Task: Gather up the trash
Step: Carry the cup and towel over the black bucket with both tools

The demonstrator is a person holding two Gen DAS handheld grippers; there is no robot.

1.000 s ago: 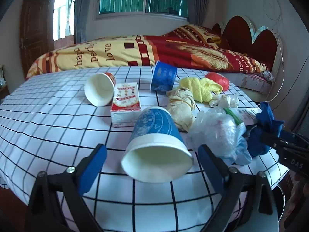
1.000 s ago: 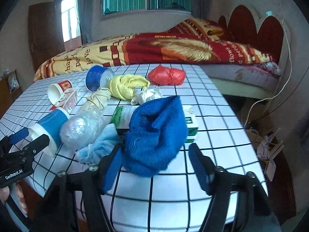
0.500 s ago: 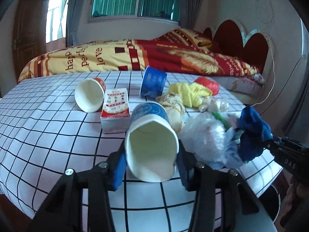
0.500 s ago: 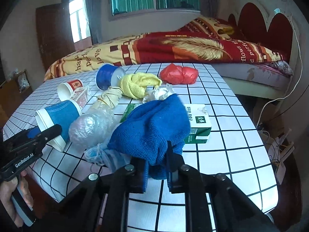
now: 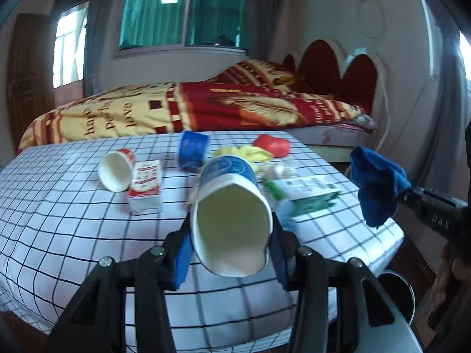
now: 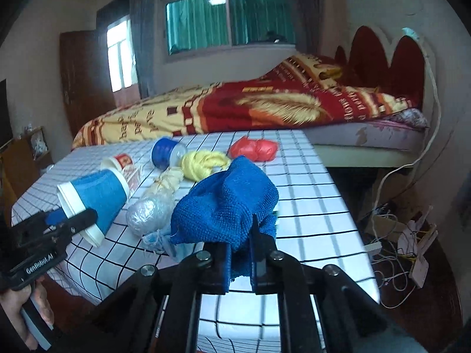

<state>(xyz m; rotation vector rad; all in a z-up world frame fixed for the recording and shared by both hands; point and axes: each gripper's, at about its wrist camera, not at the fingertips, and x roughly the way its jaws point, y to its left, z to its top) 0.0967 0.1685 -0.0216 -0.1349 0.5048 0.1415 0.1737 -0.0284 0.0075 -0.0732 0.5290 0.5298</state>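
My left gripper [image 5: 229, 253] is shut on a blue paper cup [image 5: 231, 211], squeezed oval, its white mouth facing the camera, lifted above the checked table [image 5: 64, 223]. From the right wrist view the same cup [image 6: 94, 197] hangs at the left in the left gripper [image 6: 69, 220]. My right gripper [image 6: 240, 260] is shut on a blue knitted cloth [image 6: 226, 206], raised off the table; the cloth [image 5: 376, 185] also dangles at the right in the left wrist view. On the table lie a red-and-white cup [image 5: 116, 170], a small carton [image 5: 145, 186], another blue cup [image 5: 191, 150] and a green-and-white carton [image 5: 306, 194].
A yellow cloth [image 6: 203, 163], a red bag [image 6: 254, 150], a tied beige bag [image 6: 166, 182] and a clear plastic ball [image 6: 148, 216] lie mid-table. A dark bin [image 5: 397, 294] stands by the table's right corner. A bed [image 6: 235, 108] is behind; cables [image 6: 394, 244] litter the floor.
Both grippers went from open to shut, the left on the blue cup, the right on the blue cloth. Both then lifted their loads off the table and drew back.
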